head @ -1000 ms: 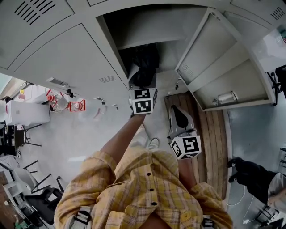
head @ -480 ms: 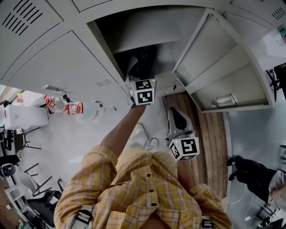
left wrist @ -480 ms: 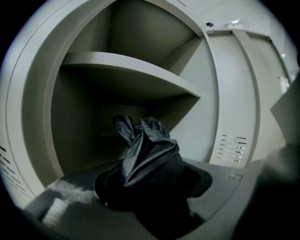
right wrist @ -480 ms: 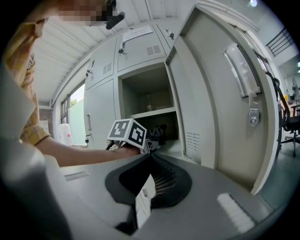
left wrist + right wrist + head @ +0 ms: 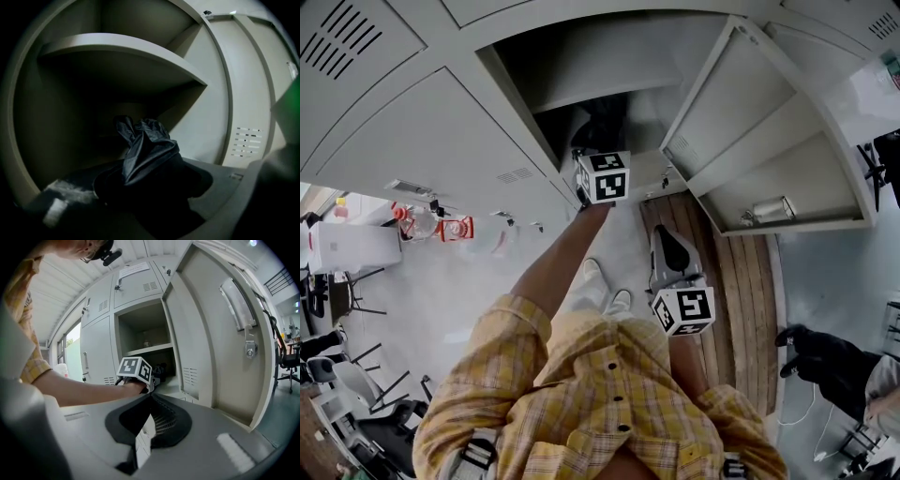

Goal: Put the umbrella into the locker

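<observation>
Wears a yellow checked button shirt (image 5: 609, 394), nearest the head camera. Stands in white shoes (image 5: 621, 300) on pale floor beside a strip of brown wooden planks (image 5: 745, 300). Holds the right grey two-jaw gripper (image 5: 666, 234) low and close in front of the body, pointing toward the lockers but well short of them. Has that gripper's jaws brought together at the tips, with nothing caught between them and only pale background in the bowed slot behind the tips.

Stretches the bare left arm (image 5: 558, 267) forward to the open compartment. Carries on the left grey two-jaw gripper (image 5: 154, 187) a white cube with black square markers (image 5: 607, 176), level with the compartment's mouth. Clamps the left jaws on a black folded fabric umbrella (image 5: 147, 150), with its bunched canopy sticking out past the tips.

Has the umbrella inside the tall pale-grey metal locker (image 5: 609, 52), in the dim lower space under the flat grey shelf (image 5: 122, 47). Cannot tell whether it touches the compartment's bottom.

Has the pale-grey locker door (image 5: 769, 141) swung wide open to the right, with vent slots (image 5: 190, 376) low on its inner face and a round metal lock (image 5: 249, 351) near its free edge.
</observation>
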{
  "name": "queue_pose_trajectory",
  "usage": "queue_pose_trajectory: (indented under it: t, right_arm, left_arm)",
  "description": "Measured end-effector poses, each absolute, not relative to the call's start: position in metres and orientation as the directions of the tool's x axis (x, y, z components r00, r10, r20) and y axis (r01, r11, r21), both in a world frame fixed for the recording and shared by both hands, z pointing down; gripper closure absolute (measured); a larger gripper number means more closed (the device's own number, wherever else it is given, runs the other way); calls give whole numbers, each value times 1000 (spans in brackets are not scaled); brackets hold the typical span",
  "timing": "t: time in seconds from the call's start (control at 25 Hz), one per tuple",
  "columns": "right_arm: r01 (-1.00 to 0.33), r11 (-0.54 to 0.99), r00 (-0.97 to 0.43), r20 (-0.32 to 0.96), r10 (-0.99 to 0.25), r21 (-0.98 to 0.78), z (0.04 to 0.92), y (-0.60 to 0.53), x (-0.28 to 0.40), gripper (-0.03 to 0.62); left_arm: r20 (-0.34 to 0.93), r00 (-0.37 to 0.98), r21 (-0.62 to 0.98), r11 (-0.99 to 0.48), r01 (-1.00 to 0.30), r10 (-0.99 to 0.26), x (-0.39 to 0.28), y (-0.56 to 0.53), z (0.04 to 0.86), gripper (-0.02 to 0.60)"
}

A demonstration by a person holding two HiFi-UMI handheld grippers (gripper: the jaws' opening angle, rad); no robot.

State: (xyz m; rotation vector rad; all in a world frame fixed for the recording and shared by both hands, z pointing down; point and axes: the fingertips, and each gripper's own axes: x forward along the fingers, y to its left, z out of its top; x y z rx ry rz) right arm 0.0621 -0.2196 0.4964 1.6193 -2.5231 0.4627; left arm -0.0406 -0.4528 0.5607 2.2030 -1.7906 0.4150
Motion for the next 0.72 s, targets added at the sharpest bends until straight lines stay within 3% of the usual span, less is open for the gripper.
queue_pose_trajectory:
  t: [0.72]
  right_arm:
    - [-926,300,-358,281,-891,-227,501,-216,85,594]
  left_arm:
    - [439,35,-87,-82,-993,-898,-44,-469,574,281]
